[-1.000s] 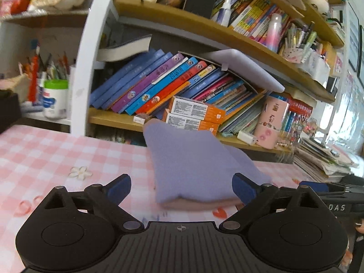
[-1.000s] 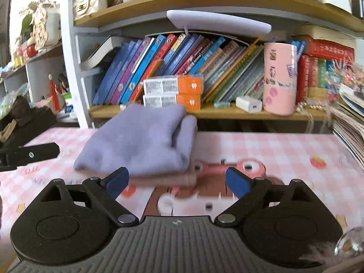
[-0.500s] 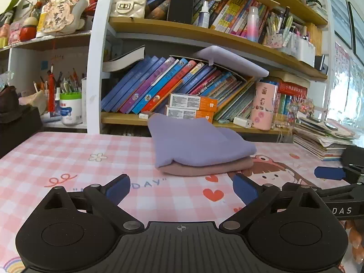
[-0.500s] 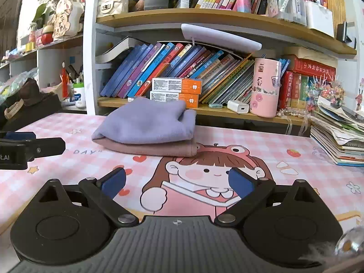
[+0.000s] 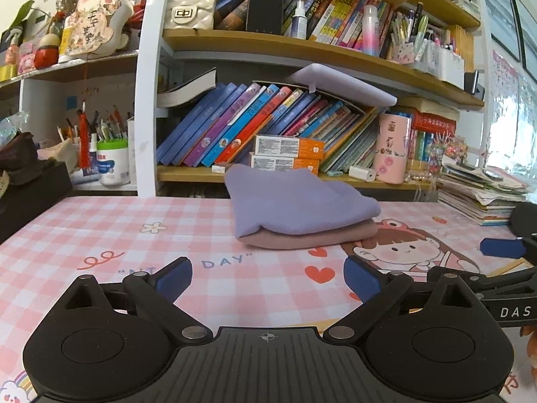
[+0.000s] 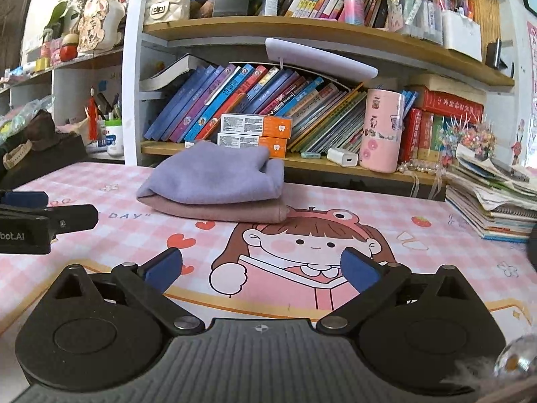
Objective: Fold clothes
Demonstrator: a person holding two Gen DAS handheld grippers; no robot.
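A folded lavender garment (image 5: 295, 205) lies on top of a folded dusty-pink garment (image 5: 302, 240) at the far side of the pink checked table mat (image 5: 100, 231). The stack also shows in the right wrist view, lavender (image 6: 214, 178) over pink (image 6: 228, 210). My left gripper (image 5: 267, 277) is open and empty, well back from the stack. My right gripper (image 6: 261, 268) is open and empty, also back from it, above the cartoon girl print. The right gripper's tip (image 5: 500, 248) shows at the right edge of the left wrist view.
A bookshelf (image 5: 268, 174) with slanted books, orange boxes (image 5: 285, 154) and a pink tumbler (image 5: 391, 147) stands just behind the stack. A pile of magazines (image 6: 493, 201) sits at the right. A black box (image 5: 30, 194) is at the left.
Both grippers have pulled back from the folded stack, which now looks smaller and farther away. The stack stays in place. Both grippers remain open.
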